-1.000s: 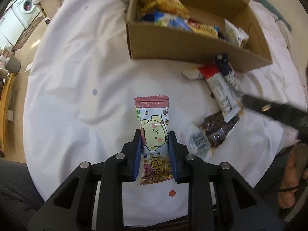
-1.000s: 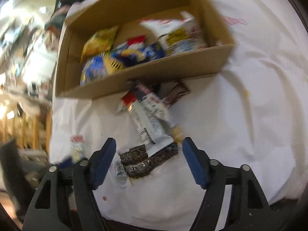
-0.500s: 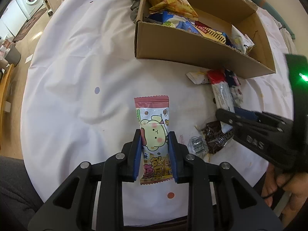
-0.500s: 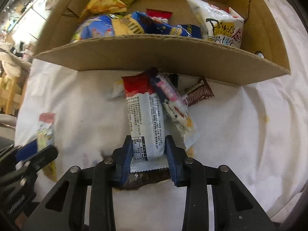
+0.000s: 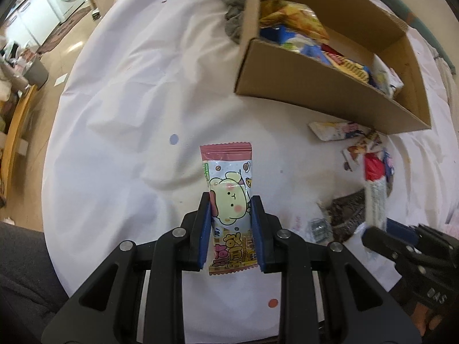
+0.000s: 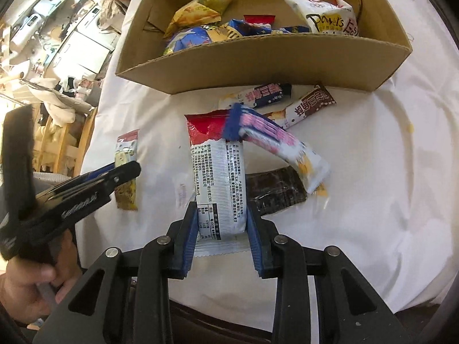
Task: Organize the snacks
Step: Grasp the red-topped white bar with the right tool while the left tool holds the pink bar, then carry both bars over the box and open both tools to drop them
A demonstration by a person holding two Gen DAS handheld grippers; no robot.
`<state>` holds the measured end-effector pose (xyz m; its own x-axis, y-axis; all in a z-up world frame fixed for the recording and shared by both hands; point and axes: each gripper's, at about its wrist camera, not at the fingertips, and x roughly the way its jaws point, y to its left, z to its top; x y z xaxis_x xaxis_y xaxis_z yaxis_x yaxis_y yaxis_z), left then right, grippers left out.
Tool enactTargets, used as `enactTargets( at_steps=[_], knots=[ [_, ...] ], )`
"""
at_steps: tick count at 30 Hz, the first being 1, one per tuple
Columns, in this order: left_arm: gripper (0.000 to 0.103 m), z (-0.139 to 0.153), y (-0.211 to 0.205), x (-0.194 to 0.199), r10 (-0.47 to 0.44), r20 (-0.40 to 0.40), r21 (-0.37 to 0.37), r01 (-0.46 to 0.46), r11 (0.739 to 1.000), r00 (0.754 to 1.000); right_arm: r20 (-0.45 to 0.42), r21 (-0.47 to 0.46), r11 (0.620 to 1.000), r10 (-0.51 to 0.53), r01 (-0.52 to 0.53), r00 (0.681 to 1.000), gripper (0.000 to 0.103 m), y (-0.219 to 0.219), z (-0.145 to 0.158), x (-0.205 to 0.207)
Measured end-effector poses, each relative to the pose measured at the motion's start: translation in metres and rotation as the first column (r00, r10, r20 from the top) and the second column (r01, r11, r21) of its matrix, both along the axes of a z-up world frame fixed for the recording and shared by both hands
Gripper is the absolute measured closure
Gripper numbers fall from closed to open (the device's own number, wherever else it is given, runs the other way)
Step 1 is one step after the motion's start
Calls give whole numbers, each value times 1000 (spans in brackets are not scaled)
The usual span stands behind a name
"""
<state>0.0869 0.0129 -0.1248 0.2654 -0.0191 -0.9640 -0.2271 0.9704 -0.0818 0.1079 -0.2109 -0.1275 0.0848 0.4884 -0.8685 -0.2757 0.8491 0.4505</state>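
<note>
Between the closed blue pads of the left gripper (image 5: 231, 226) sits one pink cartoon-dog snack packet (image 5: 228, 192), over open white worktop (image 5: 129, 109) ahead and to its left, the cardboard box (image 5: 318, 86) lying ahead to the right. The right gripper (image 6: 221, 225) clamps one red-topped white packet (image 6: 216, 177). Ahead of its fingers (image 6: 189, 240), four more loose packets lie against the box's near wall, with bare cloth right of them.
</note>
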Motion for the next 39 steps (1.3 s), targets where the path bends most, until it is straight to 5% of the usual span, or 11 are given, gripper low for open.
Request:
enactTargets(
  at_steps=[7,19,28,39],
  knots=[
    [81,4,-6,-1,6,26,43,-7,999,1000,30,46,999,19,-20,999,69,10,11,0],
    [81,16,3,0,37,90,67,-43,997,995,130,301,953,-24,-16,991,69,-1,55,-3],
    [81,67,0,6,0,219,51,-11,999,976,259,429,902,-179,53,949,69,-29,97,4],
    [81,126,-8,47,-85,342,71,64,995,936,269,453,865,-363,215,892,69,-83,110,39]
  ],
)
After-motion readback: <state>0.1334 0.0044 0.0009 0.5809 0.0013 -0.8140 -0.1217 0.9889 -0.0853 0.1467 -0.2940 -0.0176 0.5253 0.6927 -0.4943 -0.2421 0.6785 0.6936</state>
